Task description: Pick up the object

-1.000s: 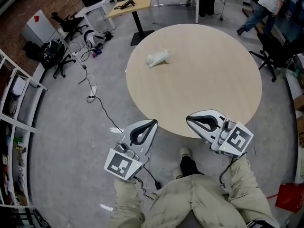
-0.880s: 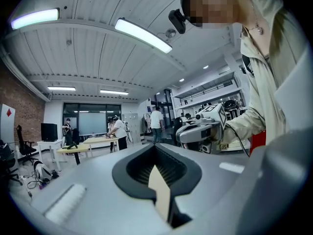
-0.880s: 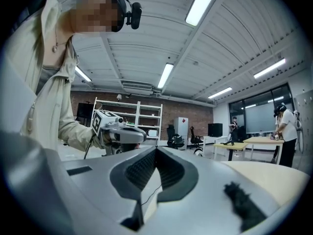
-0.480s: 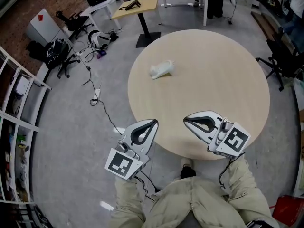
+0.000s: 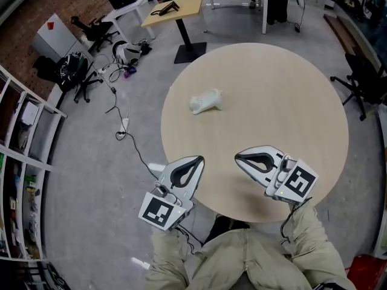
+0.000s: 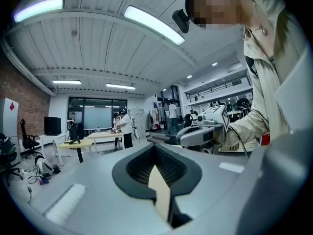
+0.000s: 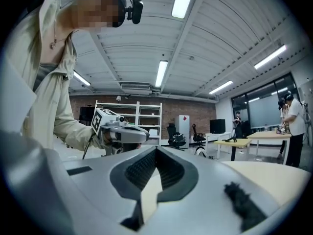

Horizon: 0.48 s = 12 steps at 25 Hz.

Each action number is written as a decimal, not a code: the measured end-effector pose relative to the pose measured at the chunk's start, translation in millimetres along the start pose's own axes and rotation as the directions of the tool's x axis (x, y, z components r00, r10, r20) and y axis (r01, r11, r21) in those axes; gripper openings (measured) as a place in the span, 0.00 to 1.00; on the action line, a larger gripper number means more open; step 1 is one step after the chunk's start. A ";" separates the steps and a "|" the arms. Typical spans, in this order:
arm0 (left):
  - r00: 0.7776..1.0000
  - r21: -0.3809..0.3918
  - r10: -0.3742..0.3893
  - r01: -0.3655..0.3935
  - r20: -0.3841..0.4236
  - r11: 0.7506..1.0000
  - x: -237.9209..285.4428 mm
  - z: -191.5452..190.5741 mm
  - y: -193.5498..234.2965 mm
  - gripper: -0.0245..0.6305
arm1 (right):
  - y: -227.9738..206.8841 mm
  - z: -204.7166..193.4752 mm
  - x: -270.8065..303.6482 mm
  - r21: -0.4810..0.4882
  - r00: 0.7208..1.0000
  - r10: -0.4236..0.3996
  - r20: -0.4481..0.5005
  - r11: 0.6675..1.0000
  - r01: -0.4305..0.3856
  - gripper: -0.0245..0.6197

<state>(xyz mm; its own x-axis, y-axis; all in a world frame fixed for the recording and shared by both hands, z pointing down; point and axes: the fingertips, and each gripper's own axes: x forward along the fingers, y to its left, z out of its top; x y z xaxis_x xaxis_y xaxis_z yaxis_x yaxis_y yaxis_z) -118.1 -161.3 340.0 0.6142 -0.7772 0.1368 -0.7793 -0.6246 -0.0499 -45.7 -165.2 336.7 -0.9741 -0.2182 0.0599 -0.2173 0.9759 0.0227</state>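
Note:
A small white object (image 5: 205,100) lies on the left part of the round light-wood table (image 5: 284,107) in the head view. Both grippers hang at the table's near edge, far from the object. My left gripper (image 5: 196,160) is shut with nothing in it, its jaw tips just over the rim. My right gripper (image 5: 240,157) is over the table's near part, jaws together and empty. In the left gripper view my left gripper (image 6: 155,153) points level across the room, with the right gripper (image 6: 203,131) beside it. The right gripper view shows my right gripper (image 7: 156,155) closed and the left gripper (image 7: 117,131) alongside.
Cables (image 5: 124,128) trail on the grey floor left of the table. White shelving (image 5: 24,156) stands at far left, office chairs (image 5: 363,80) at right, and desks (image 5: 175,8) behind. People stand at the desks at the far end of the room.
The table and white object have slid down in the head view, closer to me. Both grippers now reach over the table's near edge, still closed.

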 end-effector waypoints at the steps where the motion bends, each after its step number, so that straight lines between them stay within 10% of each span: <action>1: 1.000 -0.003 -0.003 0.003 -0.006 1.000 3.6 -1.8 4.9 0.05 | -4.7 -2.1 2.4 0.006 1.000 -0.005 -0.003 1.000 0.005 0.04; 12: 0.996 -0.035 -0.069 0.068 -0.053 0.997 53.5 -34.8 60.3 0.05 | -50.7 -28.1 35.8 0.058 0.997 -0.069 -0.043 0.996 0.072 0.04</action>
<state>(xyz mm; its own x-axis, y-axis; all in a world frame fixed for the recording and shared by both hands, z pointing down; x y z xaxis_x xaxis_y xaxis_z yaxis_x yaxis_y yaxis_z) -136.6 -237.9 378.7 0.6593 -0.7269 0.1922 -0.7399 -0.6727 -0.0062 -67.8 -222.8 365.7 -0.9530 -0.2855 0.1012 -0.2899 0.9566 -0.0310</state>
